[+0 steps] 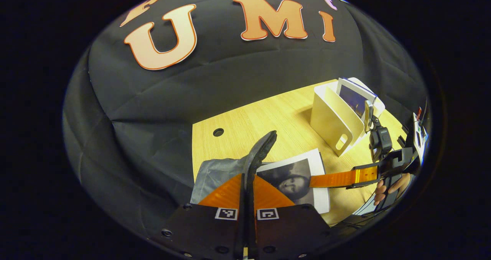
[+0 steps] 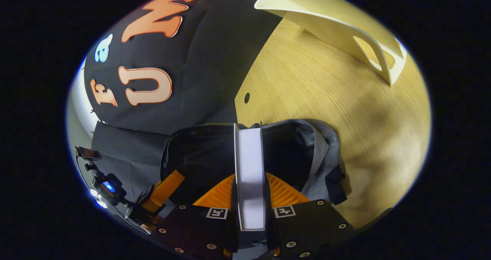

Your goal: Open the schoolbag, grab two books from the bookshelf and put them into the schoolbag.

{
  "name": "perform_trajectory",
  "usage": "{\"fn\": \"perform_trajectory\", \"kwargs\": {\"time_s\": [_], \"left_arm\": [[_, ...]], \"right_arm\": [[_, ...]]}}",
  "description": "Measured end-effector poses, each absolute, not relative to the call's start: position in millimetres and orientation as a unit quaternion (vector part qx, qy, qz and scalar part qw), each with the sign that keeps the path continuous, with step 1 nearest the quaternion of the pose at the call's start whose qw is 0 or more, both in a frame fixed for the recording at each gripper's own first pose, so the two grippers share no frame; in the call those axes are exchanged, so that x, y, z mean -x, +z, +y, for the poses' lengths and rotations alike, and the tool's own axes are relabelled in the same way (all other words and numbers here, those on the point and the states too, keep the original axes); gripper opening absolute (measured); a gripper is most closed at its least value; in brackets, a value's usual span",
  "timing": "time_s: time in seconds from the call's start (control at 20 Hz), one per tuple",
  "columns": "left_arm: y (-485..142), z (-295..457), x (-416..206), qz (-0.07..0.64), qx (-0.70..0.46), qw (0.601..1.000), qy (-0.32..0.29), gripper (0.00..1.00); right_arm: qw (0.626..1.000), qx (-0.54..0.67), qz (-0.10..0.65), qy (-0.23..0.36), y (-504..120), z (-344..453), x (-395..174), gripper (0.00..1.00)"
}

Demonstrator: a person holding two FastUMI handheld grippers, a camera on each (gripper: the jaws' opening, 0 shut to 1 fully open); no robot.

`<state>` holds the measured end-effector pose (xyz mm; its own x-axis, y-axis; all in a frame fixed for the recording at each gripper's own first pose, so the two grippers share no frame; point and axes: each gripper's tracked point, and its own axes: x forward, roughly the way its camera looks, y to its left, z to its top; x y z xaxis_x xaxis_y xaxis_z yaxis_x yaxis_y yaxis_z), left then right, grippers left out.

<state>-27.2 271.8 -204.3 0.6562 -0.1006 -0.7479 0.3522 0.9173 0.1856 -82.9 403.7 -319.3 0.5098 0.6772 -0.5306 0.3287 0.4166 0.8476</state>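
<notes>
Two tools in play. Right tool (image 2: pixel 250 198) clamps a book (image 2: pixel 250 175) edge-on between both fingers, held just over the open mouth of the schoolbag (image 2: pixel 307 152) (dark interior, grey rim) on the table (image 2: pixel 345 99). Left tool (image 1: pixel 249 183) pinches the schoolbag's black strap (image 1: pixel 261 148), fingers closed on it, lifting it above the grey fabric. Bookshelf (image 1: pixel 333 118) stands well apart toward the table's far side, one book (image 1: pixel 355 99) upright inside.
</notes>
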Motion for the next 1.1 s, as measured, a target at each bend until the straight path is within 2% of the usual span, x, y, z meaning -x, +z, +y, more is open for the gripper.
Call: {"fn": "perform_trajectory", "kwargs": {"time_s": [0.15, 0.55, 0.6, 0.7, 0.75, 0.85, 0.9, 1.0, 1.1], "left_arm": [[-211.5, 261.6, 29.4, 0.401, -0.156, 0.893, -0.134, 0.04], [-209.7, 250.3, 26.5, 0.4, -0.152, 0.894, -0.136, 0.04], [-210.9, 246.0, 29.2, 0.402, -0.148, 0.893, -0.138, 0.07], [-211.7, 235.1, 32.8, 0.402, -0.15, 0.891, -0.15, 0.04], [-211.8, 229.7, 33.1, 0.404, -0.153, 0.889, -0.155, 0.04], [-211.7, 228.3, 33.0, 0.404, -0.158, 0.888, -0.153, 0.04], [-211.2, 228.1, 32.0, 0.402, -0.157, 0.889, -0.151, 0.04], [-212.3, 233.6, 28.7, 0.402, -0.16, 0.89, -0.143, 0.04], [-214.5, 237.5, 28.0, 0.407, -0.157, 0.89, -0.137, 0.04]], "right_arm": [[0.687, -0.542, 0.469, 0.124, -322.6, 408.9, 86.5, 0.29], [0.675, -0.559, 0.45, 0.17, -316.2, 409.7, 90.3, 0.28], [0.678, -0.556, 0.449, 0.17, -319.3, 413.4, 88.0, 0.27], [0.674, -0.551, 0.458, 0.176, -324.7, 426.3, 84.4, 0.28], [0.676, -0.542, 0.464, 0.183, -326.8, 435.2, 86.1, 0.17], [0.689, -0.525, 0.468, 0.177, -335.0, 440.8, 83.0, 0.39], [0.688, -0.525, 0.47, 0.172, -335.7, 442.2, 79.3, 0.27], [0.686, -0.518, 0.483, 0.165, -338.2, 441.3, 77.9, 0.29], [0.701, -0.487, 0.5, 0.144, -344.1, 431.8, 75.2, 0.37]]}}
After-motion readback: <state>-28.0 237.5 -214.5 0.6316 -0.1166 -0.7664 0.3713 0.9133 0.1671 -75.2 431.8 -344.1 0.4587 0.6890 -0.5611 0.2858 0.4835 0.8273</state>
